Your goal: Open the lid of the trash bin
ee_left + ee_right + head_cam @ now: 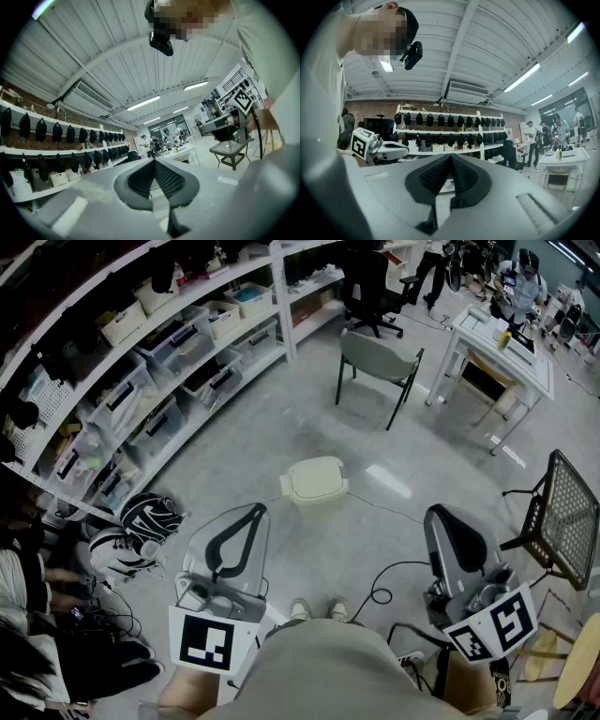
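The small cream trash bin [314,482] stands on the grey floor in the head view, lid down flat. It sits ahead of my feet, between the two grippers and a little beyond their tips. My left gripper [256,511] is held low at the bin's near left, its jaws shut with nothing in them. My right gripper [434,515] is further off at the bin's right, also shut and empty. In the left gripper view the left gripper [153,161] points up at the room, and the right gripper [450,157] does the same in its own view; neither shows the bin.
White shelving [159,352] with storage boxes runs along the left. A grey chair [375,357] and a white table [497,343] stand beyond the bin. A black mesh stool [562,512] is at the right. A black-and-white bag [150,519] and cables [384,589] lie on the floor.
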`<state>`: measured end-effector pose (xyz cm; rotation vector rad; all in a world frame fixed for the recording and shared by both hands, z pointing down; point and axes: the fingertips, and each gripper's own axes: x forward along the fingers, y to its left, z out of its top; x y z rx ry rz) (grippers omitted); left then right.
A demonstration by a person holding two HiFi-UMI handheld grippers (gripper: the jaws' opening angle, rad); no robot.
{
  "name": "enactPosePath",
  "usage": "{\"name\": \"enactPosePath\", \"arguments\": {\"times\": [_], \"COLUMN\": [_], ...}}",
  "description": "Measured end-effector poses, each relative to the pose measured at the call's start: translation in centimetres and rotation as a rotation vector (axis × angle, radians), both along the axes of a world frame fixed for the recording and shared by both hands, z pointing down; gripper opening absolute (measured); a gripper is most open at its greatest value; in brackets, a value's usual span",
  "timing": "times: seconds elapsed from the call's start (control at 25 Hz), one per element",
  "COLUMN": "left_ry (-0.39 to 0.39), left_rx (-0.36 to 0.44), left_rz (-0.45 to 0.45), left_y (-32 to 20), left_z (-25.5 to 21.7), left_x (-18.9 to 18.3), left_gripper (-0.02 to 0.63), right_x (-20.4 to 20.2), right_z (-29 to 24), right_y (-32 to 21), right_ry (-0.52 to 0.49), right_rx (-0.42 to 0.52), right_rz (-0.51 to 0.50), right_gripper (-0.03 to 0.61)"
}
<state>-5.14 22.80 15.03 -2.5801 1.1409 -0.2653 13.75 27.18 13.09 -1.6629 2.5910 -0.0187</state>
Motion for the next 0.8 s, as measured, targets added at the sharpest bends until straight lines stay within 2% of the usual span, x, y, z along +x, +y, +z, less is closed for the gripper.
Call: {"name": "enactPosePath", "arguments": {"times": [0.44, 0.8], "left_ry": [-0.034, -0.033], "left_rx": [-0.011, -0.014], "left_rz": [-0.016, -0.049], "left_y": [0.0, 0.8], "left_z": [0.5, 0.8], "left_x": [2.9, 4.2], "left_gripper": [0.002, 0.003], "right_x": [3.1, 3.8], "right_z": [1.2, 2.2], "right_y": [0.0, 0.6], "right_ry": [-0.033, -0.034], "right_rx": [-0.029, -0.034], "right_rz": [-0.024, -0.076], "right_gripper": [0.003, 0.003]}}
